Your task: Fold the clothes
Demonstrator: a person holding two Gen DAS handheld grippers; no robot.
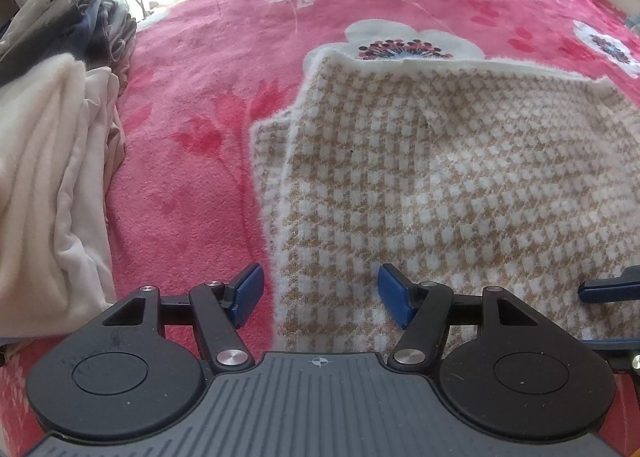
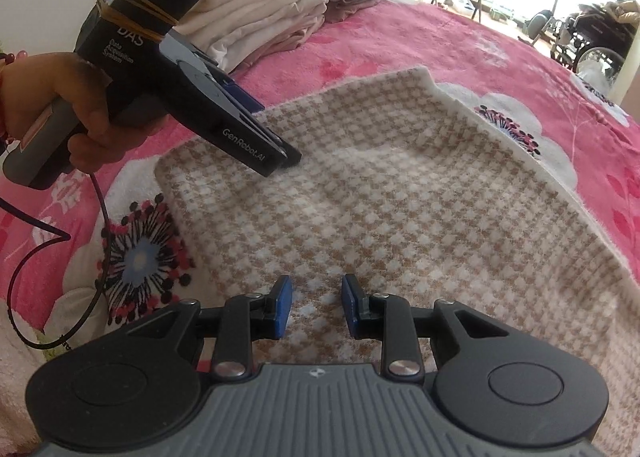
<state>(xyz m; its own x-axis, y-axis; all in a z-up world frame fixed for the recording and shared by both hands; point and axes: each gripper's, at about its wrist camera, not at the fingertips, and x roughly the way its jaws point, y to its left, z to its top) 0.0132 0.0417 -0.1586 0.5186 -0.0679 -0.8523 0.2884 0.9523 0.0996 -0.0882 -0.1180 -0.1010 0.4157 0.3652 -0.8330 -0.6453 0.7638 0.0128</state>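
Note:
A tan-and-white houndstooth knit garment (image 1: 440,185) lies folded flat on the pink floral blanket; it also shows in the right wrist view (image 2: 392,201). My left gripper (image 1: 322,293) is open and empty, its blue pads straddling the garment's near left edge just above it. In the right wrist view the left gripper (image 2: 290,161) rests its tip on the garment's far left part. My right gripper (image 2: 316,305) is open with a narrower gap, empty, low over the garment's near edge. Its blue fingers (image 1: 608,287) show at the right edge of the left wrist view.
A stack of folded cream, grey and dark clothes (image 1: 52,161) sits on the bed's left side, also in the right wrist view (image 2: 288,5). The pink blanket (image 1: 188,161) covers the bed. A black cable (image 2: 48,249) trails from the left gripper. Wheelchairs (image 2: 592,41) stand beyond the bed.

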